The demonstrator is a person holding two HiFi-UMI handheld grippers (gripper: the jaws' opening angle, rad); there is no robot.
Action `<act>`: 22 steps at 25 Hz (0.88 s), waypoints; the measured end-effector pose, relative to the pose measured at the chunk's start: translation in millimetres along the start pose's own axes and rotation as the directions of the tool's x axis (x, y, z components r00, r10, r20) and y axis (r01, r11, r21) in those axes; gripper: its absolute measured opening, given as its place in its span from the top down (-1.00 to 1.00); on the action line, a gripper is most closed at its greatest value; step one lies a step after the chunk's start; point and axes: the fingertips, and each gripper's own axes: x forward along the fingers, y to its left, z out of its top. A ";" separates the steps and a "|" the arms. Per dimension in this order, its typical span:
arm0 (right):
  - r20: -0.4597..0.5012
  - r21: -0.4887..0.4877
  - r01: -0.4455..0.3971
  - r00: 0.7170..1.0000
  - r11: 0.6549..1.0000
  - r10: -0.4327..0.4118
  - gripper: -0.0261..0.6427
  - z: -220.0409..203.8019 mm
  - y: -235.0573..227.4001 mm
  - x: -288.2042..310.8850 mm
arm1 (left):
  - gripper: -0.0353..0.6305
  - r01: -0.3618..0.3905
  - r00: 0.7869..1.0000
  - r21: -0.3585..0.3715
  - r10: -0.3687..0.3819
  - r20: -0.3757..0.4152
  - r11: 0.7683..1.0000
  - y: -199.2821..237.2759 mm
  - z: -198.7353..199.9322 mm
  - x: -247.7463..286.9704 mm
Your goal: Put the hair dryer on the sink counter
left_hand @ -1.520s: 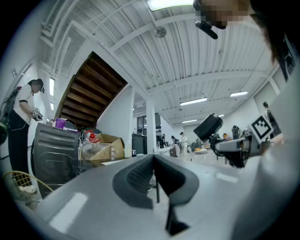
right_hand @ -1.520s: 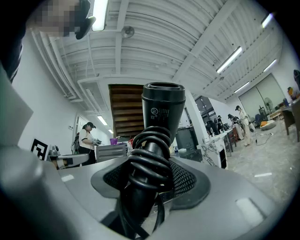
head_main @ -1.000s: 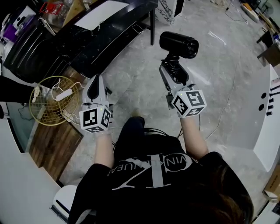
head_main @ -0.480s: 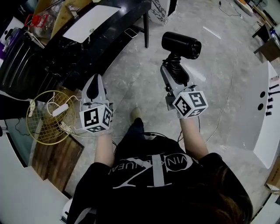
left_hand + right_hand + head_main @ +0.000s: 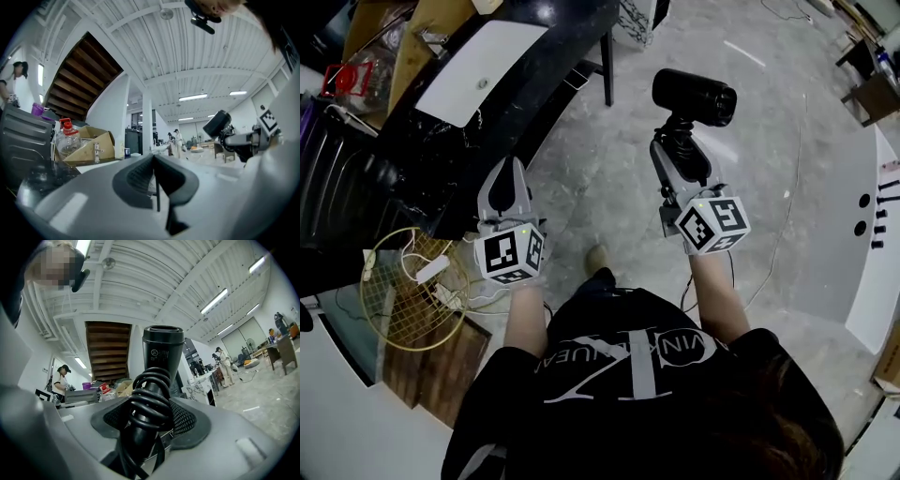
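Note:
A black hair dryer (image 5: pixel 694 96) is held upright over the concrete floor, barrel on top and its cord wound round the handle (image 5: pixel 149 413). My right gripper (image 5: pixel 680 147) is shut on that handle, the dryer (image 5: pixel 161 357) rising straight out of its jaws in the right gripper view. My left gripper (image 5: pixel 506 184) hangs to the left, beside the black table (image 5: pixel 525 70), jaws pressed together with nothing between them (image 5: pixel 153 161). The dryer (image 5: pixel 216 126) also shows at the right of the left gripper view. The sink counter cannot be made out for certain.
The black table carries a white board (image 5: pixel 478 66). A gold wire basket (image 5: pixel 408 291) with cables sits on wooden flooring at the left. A white curved counter (image 5: pixel 877 244) with black holes runs along the right edge. A clear bottle (image 5: pixel 68 138) and cardboard box (image 5: pixel 96 145) stand on the table.
The person has walked forward: the table and the wire basket have slid down and left in the head view. Both grippers keep their pose, the dryer still upright in the right one.

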 end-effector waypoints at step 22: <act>-0.019 0.009 0.049 0.999 0.999 -0.049 0.14 -15.6 -25.3 152.4 | 0.89 0.066 0.998 -0.034 -0.066 -0.001 0.997 68.9 -22.5 152.5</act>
